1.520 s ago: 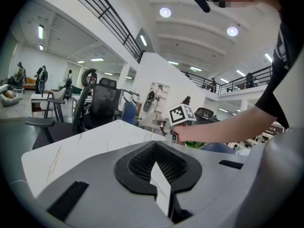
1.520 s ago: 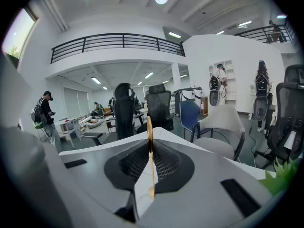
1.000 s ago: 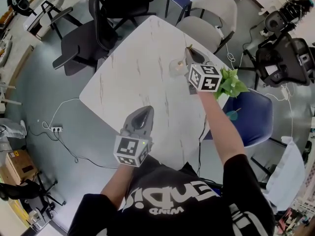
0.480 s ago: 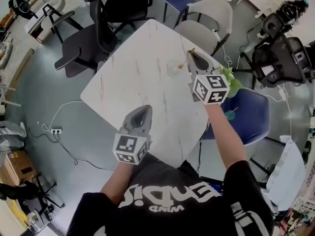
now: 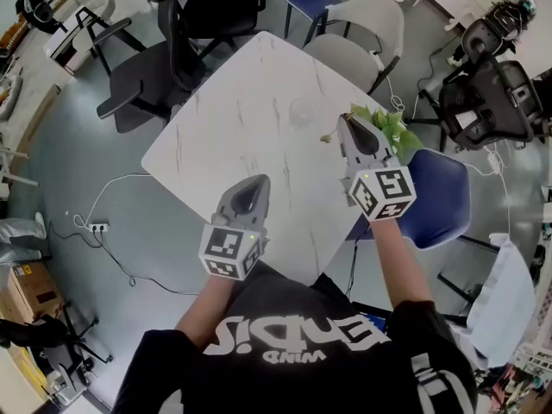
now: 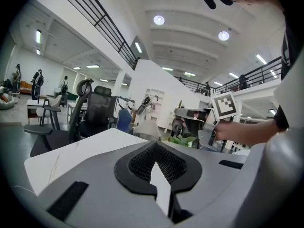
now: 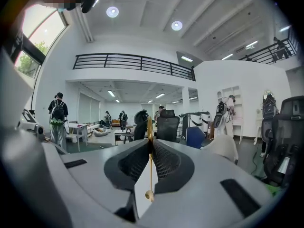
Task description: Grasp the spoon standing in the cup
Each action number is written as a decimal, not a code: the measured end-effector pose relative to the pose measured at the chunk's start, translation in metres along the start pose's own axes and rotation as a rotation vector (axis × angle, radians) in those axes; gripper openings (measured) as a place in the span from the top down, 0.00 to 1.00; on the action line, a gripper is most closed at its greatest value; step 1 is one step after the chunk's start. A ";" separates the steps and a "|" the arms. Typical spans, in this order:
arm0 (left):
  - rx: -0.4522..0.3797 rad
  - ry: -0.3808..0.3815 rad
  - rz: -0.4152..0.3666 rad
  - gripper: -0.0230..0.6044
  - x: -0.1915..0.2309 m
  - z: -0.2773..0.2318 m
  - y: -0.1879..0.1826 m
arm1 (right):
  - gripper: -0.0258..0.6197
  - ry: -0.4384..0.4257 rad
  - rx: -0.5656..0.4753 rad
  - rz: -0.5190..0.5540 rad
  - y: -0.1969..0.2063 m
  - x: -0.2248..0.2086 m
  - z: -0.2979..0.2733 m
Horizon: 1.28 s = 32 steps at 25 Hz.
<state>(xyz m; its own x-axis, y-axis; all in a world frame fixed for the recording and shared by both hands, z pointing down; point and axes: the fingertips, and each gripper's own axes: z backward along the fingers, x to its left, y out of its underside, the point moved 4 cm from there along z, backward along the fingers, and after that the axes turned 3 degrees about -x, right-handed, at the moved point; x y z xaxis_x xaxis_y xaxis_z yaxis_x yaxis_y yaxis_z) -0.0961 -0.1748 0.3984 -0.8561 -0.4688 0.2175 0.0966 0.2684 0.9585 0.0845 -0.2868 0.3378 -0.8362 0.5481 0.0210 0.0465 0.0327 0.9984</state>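
My right gripper (image 5: 347, 121) is shut on a thin gold spoon (image 7: 150, 152), which runs upright between the jaws in the right gripper view. The spoon's end (image 5: 329, 137) sticks out left of the jaws in the head view. This gripper hangs over the right edge of the white marbled table (image 5: 233, 128), clear of the small clear glass cup (image 5: 299, 110) that stands further in on the table. My left gripper (image 5: 252, 185) is shut with nothing in it, low over the near table edge. In the left gripper view the jaws (image 6: 156, 144) are closed, and the right gripper (image 6: 205, 123) shows beyond them.
A green leafy plant (image 5: 390, 128) sits at the table's right edge, right behind the right gripper. A blue chair (image 5: 442, 201) stands to the right, a grey chair (image 5: 366, 20) and black office chairs (image 5: 177, 46) on the far side. A power strip (image 5: 97, 227) with its cable lies on the floor at the left.
The right gripper has drawn back from the cup toward the person and to the right, with the spoon in it. The cup stays on the table. The left gripper has barely shifted.
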 end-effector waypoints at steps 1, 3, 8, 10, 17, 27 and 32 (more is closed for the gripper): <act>-0.001 0.001 -0.001 0.94 -0.001 0.001 0.000 | 0.92 0.008 -0.004 -0.006 0.000 0.001 0.009; -0.001 0.005 -0.004 0.94 -0.004 0.003 0.000 | 0.92 0.024 -0.011 -0.011 0.001 0.004 0.026; 0.001 0.024 -0.017 0.94 -0.015 0.007 -0.001 | 0.92 0.059 -0.020 -0.031 0.001 0.011 0.063; 0.002 0.029 -0.021 0.94 -0.019 0.009 -0.001 | 0.92 0.061 -0.018 -0.041 0.004 0.018 0.077; 0.006 0.040 -0.032 0.94 -0.031 0.014 0.000 | 0.92 0.031 0.016 -0.095 0.024 0.049 0.113; -0.001 0.035 -0.050 0.94 -0.033 0.024 -0.001 | 0.92 0.039 0.064 -0.128 0.065 0.077 0.140; 0.007 0.026 -0.075 0.94 -0.032 0.027 0.003 | 0.92 0.080 0.073 -0.175 0.078 0.072 0.144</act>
<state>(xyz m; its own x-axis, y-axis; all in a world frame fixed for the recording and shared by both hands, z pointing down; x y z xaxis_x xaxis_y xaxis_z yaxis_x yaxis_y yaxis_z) -0.0819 -0.1365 0.3894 -0.8476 -0.5090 0.1501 0.0291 0.2379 0.9708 0.1063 -0.1240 0.4099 -0.8758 0.4603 -0.1454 -0.0665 0.1832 0.9808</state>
